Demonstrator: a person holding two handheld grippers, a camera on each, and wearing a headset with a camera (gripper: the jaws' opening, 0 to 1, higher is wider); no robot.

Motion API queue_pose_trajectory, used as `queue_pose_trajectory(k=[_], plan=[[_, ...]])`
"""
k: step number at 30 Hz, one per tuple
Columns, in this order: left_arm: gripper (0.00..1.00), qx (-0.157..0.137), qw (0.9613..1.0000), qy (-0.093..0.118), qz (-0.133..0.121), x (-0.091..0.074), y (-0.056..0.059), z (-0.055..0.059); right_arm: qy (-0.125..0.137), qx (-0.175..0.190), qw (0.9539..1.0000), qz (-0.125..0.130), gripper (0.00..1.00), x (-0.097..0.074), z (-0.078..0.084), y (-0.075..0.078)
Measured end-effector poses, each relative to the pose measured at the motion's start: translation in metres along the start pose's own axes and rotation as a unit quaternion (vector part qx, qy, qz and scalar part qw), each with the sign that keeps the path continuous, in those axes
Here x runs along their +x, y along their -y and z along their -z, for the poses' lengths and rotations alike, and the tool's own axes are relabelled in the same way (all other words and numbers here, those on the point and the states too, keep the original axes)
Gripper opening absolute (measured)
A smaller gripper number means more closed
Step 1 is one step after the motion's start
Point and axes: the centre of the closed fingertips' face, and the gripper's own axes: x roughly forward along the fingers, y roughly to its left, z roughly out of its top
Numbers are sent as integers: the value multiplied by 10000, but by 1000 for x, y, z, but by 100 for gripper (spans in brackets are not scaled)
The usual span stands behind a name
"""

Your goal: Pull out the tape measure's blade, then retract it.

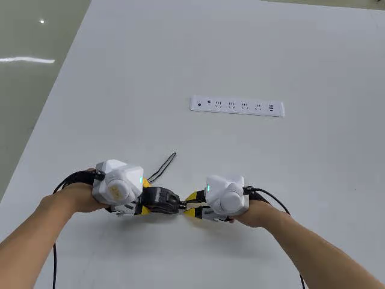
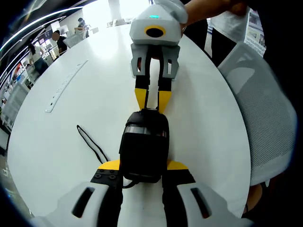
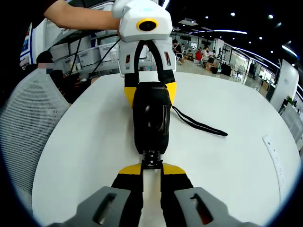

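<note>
Two bare forearms come in from the bottom edge, left hand [image 1: 81, 195] and right hand [image 1: 255, 212] each wrapped round a handle. White plastic yellow-tipped left gripper [image 1: 146, 197] points right, jaws clamped on black tape measure case [image 1: 160, 200]. Matching right gripper [image 1: 191, 205] faces it tip to tip, jaws pinched close on metal blade hook [image 3: 150, 160].

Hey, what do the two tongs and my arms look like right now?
Left tongs and right tongs match: white angular bodies with a small green light, grey frames, black jaws tipped in yellow. A black cable trails behind the left one, a second cable behind the right. Both forearms are bare.
</note>
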Motion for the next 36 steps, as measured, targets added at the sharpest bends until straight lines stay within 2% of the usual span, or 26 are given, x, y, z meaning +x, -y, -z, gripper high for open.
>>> queue_pose_trajectory(k=[36], plan=[[27, 18, 10000, -11, 22, 0, 0, 0, -65, -90, 9999, -16, 11, -10, 7, 1]])
